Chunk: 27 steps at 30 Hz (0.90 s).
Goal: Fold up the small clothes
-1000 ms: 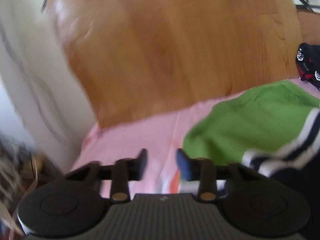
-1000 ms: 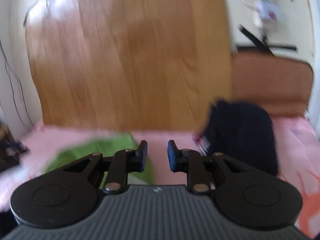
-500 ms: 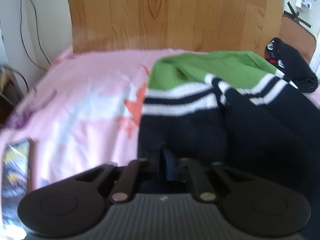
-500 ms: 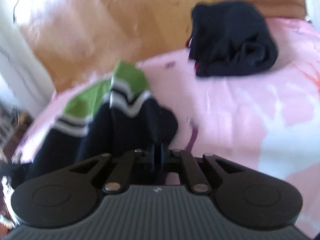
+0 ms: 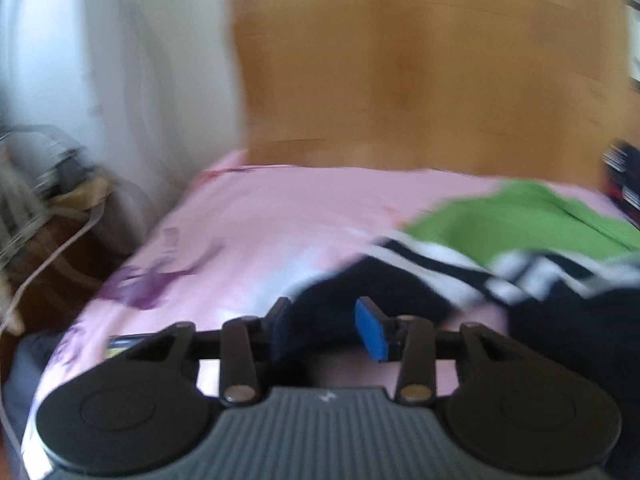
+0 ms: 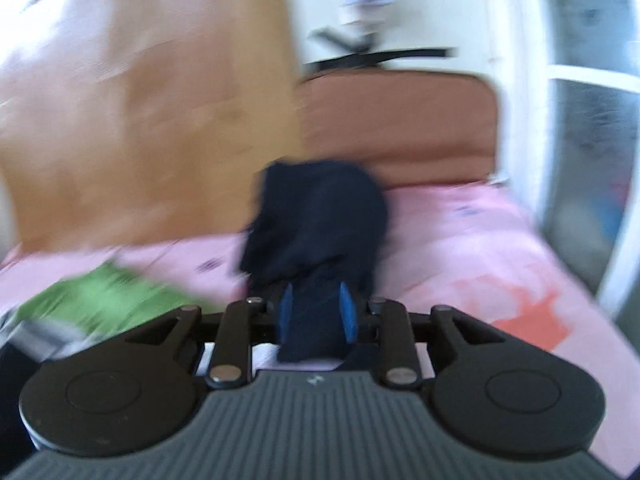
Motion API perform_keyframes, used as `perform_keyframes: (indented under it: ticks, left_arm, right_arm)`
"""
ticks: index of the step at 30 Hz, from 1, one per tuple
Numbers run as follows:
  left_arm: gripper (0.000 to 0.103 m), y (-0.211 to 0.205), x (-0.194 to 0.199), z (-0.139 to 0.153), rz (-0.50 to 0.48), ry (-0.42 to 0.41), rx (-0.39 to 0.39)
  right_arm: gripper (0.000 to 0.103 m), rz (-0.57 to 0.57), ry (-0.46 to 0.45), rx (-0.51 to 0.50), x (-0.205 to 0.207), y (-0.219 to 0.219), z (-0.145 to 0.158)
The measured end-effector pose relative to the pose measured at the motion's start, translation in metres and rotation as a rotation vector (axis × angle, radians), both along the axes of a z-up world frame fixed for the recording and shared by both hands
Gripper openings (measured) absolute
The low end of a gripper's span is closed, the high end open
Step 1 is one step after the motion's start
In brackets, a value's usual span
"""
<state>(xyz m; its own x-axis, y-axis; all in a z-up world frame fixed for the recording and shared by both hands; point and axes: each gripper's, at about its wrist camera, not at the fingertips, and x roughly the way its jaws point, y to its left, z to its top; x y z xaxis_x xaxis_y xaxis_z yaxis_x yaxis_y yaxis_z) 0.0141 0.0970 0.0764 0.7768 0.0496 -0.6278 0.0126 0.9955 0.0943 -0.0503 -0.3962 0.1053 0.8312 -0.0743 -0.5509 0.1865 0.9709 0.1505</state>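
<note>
Pink bedding [image 5: 280, 216] covers the bed under both grippers, and both views are blurred. Nearest, the left gripper [image 5: 326, 322] has its fingers spread wide with a dark fold of the striped garment [image 5: 500, 256] lying between them, ungripped, while the right gripper [image 6: 316, 312] has its fingers partly closed against a dark navy cloth [image 6: 314, 328] — whether it belongs to that garment is unclear. Farther back sit the garment's green part, a folded dark bundle [image 6: 316, 216] and the wooden headboard [image 5: 420, 68].
</note>
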Motion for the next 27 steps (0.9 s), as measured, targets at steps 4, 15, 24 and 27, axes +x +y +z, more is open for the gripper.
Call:
perform_keyframes:
  ticks: [4, 15, 24, 27]
  left_arm:
    - [0.044, -0.029, 0.010, 0.001, -0.077, 0.011, 0.005]
    - [0.043, -0.070, 0.015, -0.030, -0.210, 0.092, -0.098]
    - [0.062, -0.042, -0.025, -0.049, -0.277, 0.181, -0.181]
    - [0.061, -0.038, -0.023, -0.052, -0.276, 0.216, -0.252]
  right_arm:
    - [0.035, 0.145, 0.001, -0.023, 0.013, 0.035, 0.000]
    - [0.029, 0.366, 0.235, 0.236, 0.168, 0.114, -0.049]
    - [0.035, 0.119, 0.072, 0.154, 0.187, 0.073, -0.014]
    - [0.035, 0.216, 0.077, 0.181, 0.131, 0.072, -0.010]
